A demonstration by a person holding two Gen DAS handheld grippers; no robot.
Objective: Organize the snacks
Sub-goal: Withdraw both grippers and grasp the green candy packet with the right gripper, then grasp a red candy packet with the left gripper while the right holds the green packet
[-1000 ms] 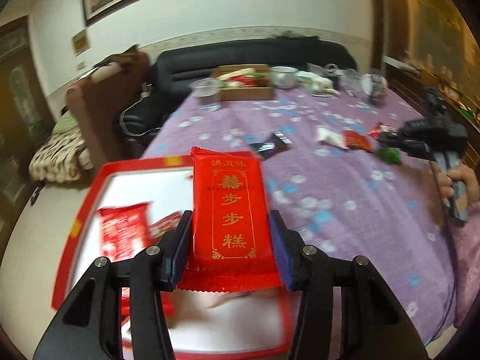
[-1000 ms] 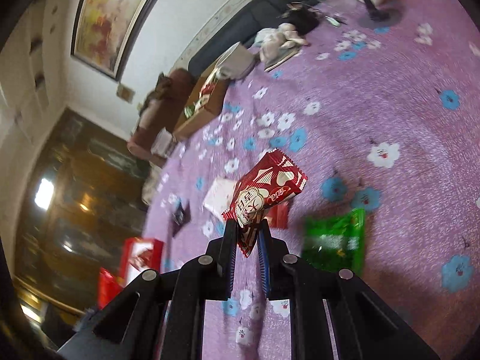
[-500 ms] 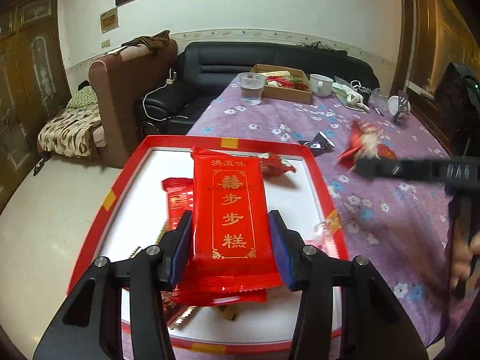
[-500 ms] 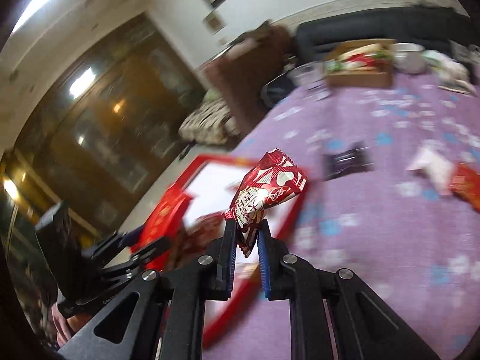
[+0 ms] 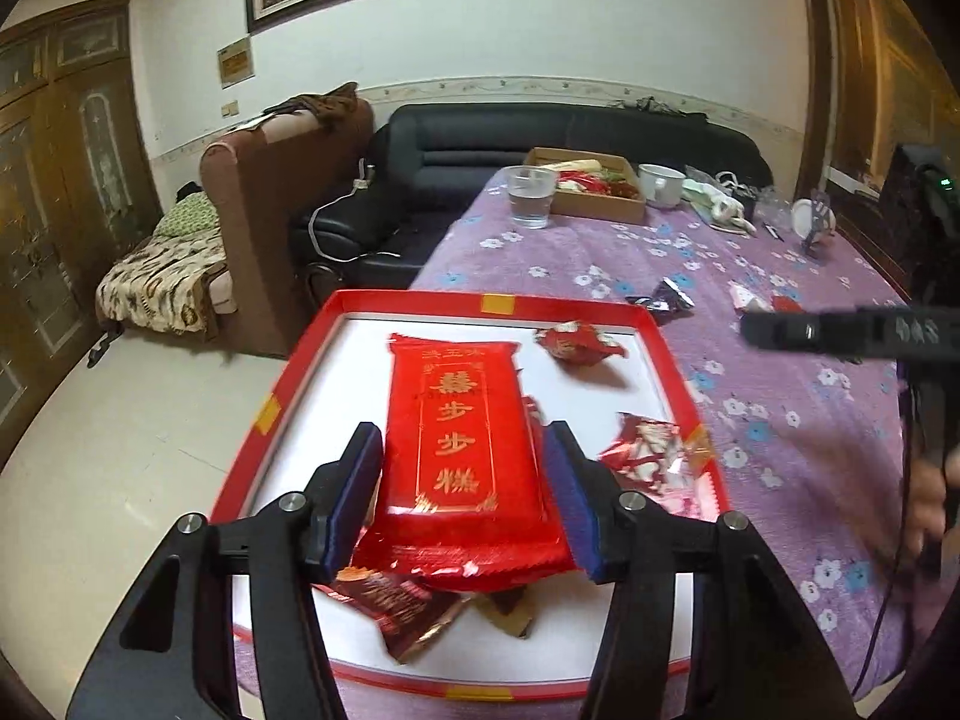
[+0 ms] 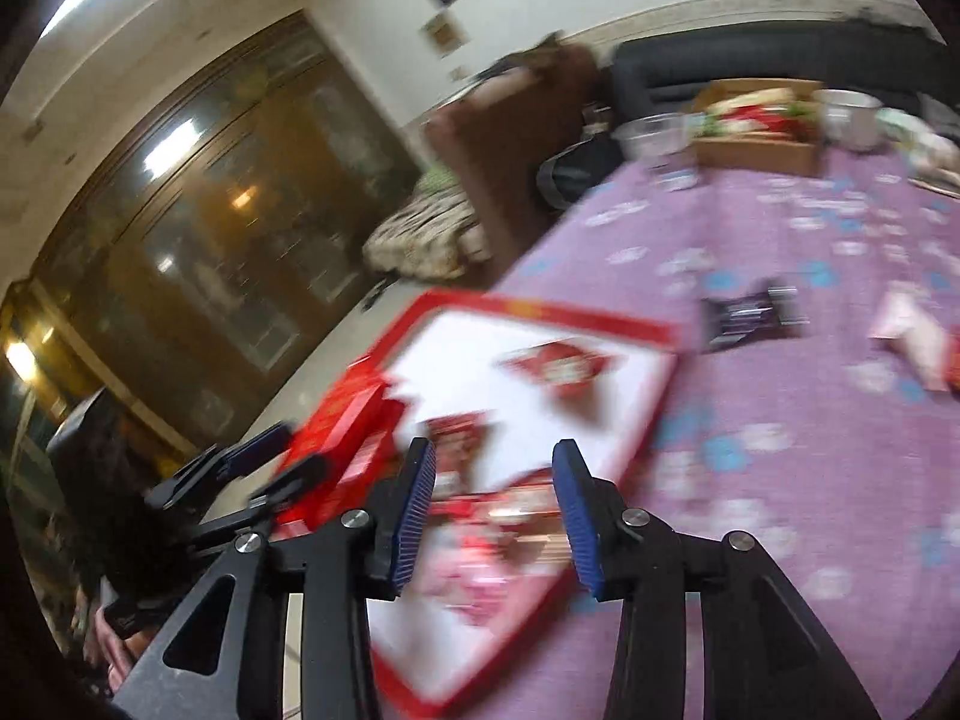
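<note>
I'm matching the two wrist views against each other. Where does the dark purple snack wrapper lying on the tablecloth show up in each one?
Left wrist: dark wrapper lies on the cloth just past the red tray's far right corner.
Right wrist: blurred, dark wrapper at centre right, right of that tray.
Shared landmark: cardboard box at the table's far end.

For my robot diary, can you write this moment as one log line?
left gripper: opening, red packet between jaws | right gripper: opening, empty | place: red tray

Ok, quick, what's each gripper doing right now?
Left gripper: jaws opening, large red snack packet between them, pads no longer pressing it.
Right gripper: jaws opening, holding nothing, above the red tray.
</note>
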